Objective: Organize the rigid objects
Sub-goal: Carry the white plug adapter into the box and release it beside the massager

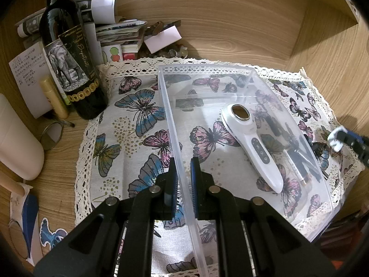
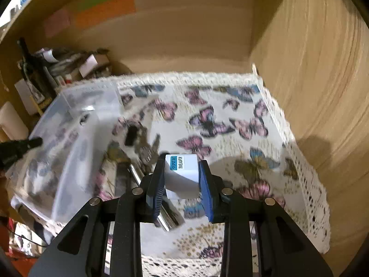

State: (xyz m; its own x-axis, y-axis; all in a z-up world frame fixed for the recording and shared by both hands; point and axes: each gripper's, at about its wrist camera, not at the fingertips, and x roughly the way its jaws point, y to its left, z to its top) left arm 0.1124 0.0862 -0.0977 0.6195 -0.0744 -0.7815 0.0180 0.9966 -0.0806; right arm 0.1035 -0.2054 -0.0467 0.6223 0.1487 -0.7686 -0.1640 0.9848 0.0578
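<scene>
- Left gripper [image 1: 183,173] is straddling the near left wall of the clear plastic bin [image 1: 171,124]; its two fingers are sitting close on either side of the wall, pinching it.
- The bin is resting on the butterfly cloth [image 1: 129,120], open side up.
- Inside the bin a white handheld device [image 1: 251,138] is lying flat on the floor, oval head toward the bin's far end, handle toward its near end.
- Dark slim items [image 1: 297,154] are lying just right of the device, against the bin's right wall; what they are, I cannot tell.
- Right gripper [image 2: 182,175] is clamping a white adapter block [image 2: 183,173] with a blue label, fingers set wide against both its sides, above the cloth and right of the bin.
- A bunch of keys [image 2: 144,147] and a metal tube [image 2: 147,184] are showing blurred between the block and the bin.
- A wine bottle [image 1: 66,53] is standing left of the bin, off the cloth, with paper clutter [image 1: 110,27] behind it.
</scene>
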